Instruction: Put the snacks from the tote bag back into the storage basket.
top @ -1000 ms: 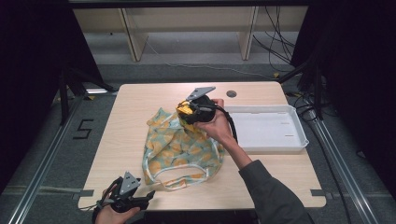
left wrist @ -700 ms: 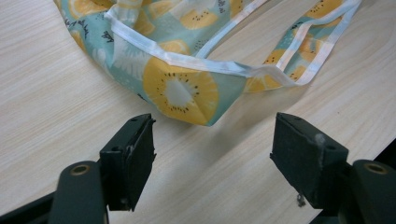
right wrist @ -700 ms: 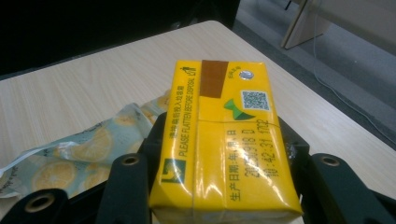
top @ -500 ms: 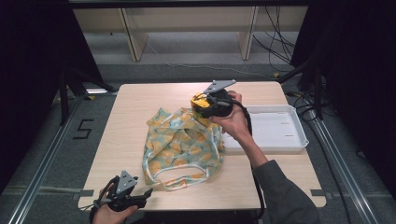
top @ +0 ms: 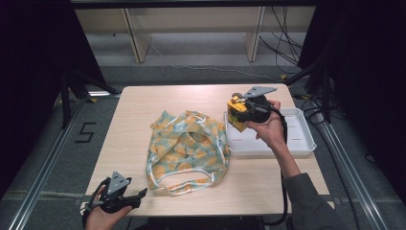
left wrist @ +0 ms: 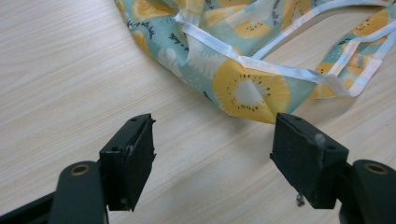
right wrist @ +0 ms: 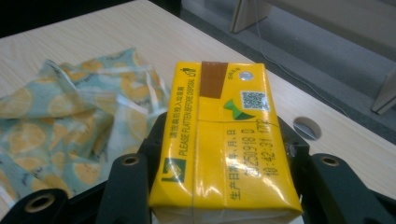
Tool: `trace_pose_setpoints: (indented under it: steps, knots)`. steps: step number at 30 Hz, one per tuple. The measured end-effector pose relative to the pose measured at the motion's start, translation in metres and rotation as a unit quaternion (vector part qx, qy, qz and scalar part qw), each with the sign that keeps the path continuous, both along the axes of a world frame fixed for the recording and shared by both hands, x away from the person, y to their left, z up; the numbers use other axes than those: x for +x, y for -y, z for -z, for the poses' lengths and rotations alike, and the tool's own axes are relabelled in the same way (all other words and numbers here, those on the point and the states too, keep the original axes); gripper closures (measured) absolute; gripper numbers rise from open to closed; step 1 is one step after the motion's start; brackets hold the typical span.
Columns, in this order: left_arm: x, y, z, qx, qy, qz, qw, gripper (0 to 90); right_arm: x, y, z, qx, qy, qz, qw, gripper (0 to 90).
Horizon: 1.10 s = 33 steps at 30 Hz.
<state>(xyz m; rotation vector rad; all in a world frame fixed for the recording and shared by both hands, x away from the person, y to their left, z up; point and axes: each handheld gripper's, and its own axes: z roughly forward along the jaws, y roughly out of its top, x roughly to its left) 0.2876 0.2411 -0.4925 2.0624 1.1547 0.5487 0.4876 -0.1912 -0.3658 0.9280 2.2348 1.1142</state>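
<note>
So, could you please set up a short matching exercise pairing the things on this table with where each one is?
Things:
1. yellow carton
2. patterned bag
3. white tray
4. left gripper

Places:
A. lying flat mid-table
B. at the near left corner, jaws open
C. clamped in the right gripper
D. at the table's right side

Pairs: 1-C, 2-A, 3-D, 4-B
</note>
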Motion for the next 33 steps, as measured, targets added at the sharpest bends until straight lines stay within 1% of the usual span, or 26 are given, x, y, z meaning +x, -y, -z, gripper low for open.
trace_pose_setpoints:
  steps: [1, 2, 3, 6, 7, 8, 9, 11, 13, 14, 15, 16, 17, 18, 19, 20, 22, 23, 24, 25, 26, 27, 28, 30, 32, 33]
  knots:
    - [0.0, -0.002, -0.002, 0.015, -0.006, 0.013, 0.9998, 29.2, 0.0, 0.004, 0.003, -0.003, -0.004, -0.003, 1.0, 52.4]
    - [0.0, -0.002, -0.002, 0.022, -0.006, 0.016, 0.9996, 28.9, 0.0, 0.006, 0.007, 0.003, -0.003, 0.003, 1.0, 52.4]
    - [0.001, -0.002, -0.001, 0.02, -0.006, 0.018, 0.9996, 28.6, 0.0, 0.01, 0.009, 0.0, -0.009, 0.003, 1.0, 52.4]
    - [0.001, -0.002, 0.0, 0.021, -0.007, 0.016, 0.9996, 28.6, -0.002, 0.016, 0.019, 0.006, -0.025, 0.009, 0.9996, 52.4]
    - [0.0, -0.002, 0.0, 0.024, -0.006, 0.013, 0.9996, 28.6, -0.003, 0.016, 0.023, 0.016, -0.026, 0.016, 0.9994, 52.4]
    - [0.001, -0.002, 0.001, 0.02, -0.006, 0.013, 0.9997, 28.6, -0.001, 0.019, 0.026, 0.01, -0.032, 0.011, 0.9994, 52.4]
    - [0.001, 0.001, 0.003, 0.002, 0.001, -0.005, 1.0, 28.6, -0.001, 0.019, 0.029, 0.011, -0.034, 0.013, 0.9993, 52.4]
    - [0.001, 0.001, 0.004, 0.001, -0.002, -0.002, 1.0, 28.6, -0.001, 0.021, 0.034, 0.006, -0.04, 0.01, 0.9991, 52.4]
    - [0.001, 0.0, 0.004, 0.012, -0.003, 0.005, 0.9999, 28.6, -0.001, 0.021, 0.038, 0.002, -0.044, 0.011, 0.999, 52.4]
    - [0.001, 0.001, 0.004, 0.008, -0.004, 0.002, 1.0, 28.6, 0.0, 0.021, 0.04, 0.0, -0.038, 0.012, 0.9992, 52.4]
    - [0.001, 0.002, 0.005, 0.004, -0.006, 0.0, 1.0, 28.6, 0.0, 0.021, 0.041, -0.002, -0.048, 0.012, 0.9988, 52.4]
    - [0.001, 0.0, 0.004, 0.019, -0.012, 0.013, 0.9997, 28.6, 0.001, 0.021, 0.043, -0.002, -0.037, 0.012, 0.9993, 52.4]
    - [0.001, 0.003, 0.006, 0.005, -0.001, 0.002, 1.0, 28.6, 0.0, 0.02, 0.044, 0.004, -0.044, 0.017, 0.9989, 52.3]
    - [0.001, 0.003, 0.006, 0.01, 0.0, 0.001, 1.0, 28.6, 0.0, 0.02, 0.045, 0.002, -0.043, 0.013, 0.999, 52.4]
    - [0.001, 0.001, 0.004, 0.022, -0.008, 0.014, 0.9996, 28.6, 0.001, 0.021, 0.045, -0.004, -0.046, 0.008, 0.9989, 52.4]
    - [0.001, 0.001, 0.004, 0.024, -0.008, 0.016, 0.9996, 28.6, 0.002, 0.02, 0.047, -0.001, -0.04, 0.01, 0.9991, 52.3]
    - [0.001, 0.001, 0.004, 0.024, -0.008, 0.016, 0.9996, 28.6, 0.001, 0.019, 0.05, 0.003, -0.049, 0.007, 0.9988, 52.3]
    - [0.001, 0.001, 0.004, 0.023, -0.007, 0.015, 0.9996, 28.5, 0.003, 0.02, 0.052, 0.004, -0.041, 0.005, 0.9991, 52.3]
    - [0.001, 0.001, 0.003, 0.023, -0.009, 0.017, 0.9996, 28.5, 0.003, 0.02, 0.052, 0.001, -0.047, -0.001, 0.9989, 52.3]
    - [0.001, 0.001, 0.003, 0.024, -0.008, 0.017, 0.9996, 28.5, 0.003, 0.019, 0.055, 0.0, -0.045, 0.002, 0.999, 52.3]
    - [0.001, 0.001, 0.004, 0.024, -0.008, 0.017, 0.9996, 28.5, 0.002, 0.019, 0.055, -0.003, -0.053, -0.001, 0.9986, 52.3]
    - [0.001, 0.001, 0.004, 0.023, -0.008, 0.017, 0.9996, 28.5, 0.002, 0.018, 0.057, 0.003, -0.053, 0.004, 0.9986, 52.3]
    - [0.001, 0.001, 0.004, 0.022, -0.008, 0.017, 0.9996, 28.5, 0.003, 0.018, 0.058, 0.004, -0.056, -0.002, 0.9984, 52.3]
    - [0.001, 0.001, 0.004, 0.026, -0.008, 0.016, 0.9995, 28.5, 0.003, 0.018, 0.061, 0.002, -0.053, 0.001, 0.9986, 52.3]
    - [0.001, 0.001, 0.004, 0.025, -0.01, 0.018, 0.9995, 28.5, 0.001, 0.017, 0.062, 0.0, -0.068, 0.002, 0.9977, 52.3]
    - [0.001, 0.001, 0.004, 0.025, -0.01, 0.018, 0.9995, 28.5, 0.002, 0.016, 0.064, 0.002, -0.059, 0.001, 0.9983, 52.3]
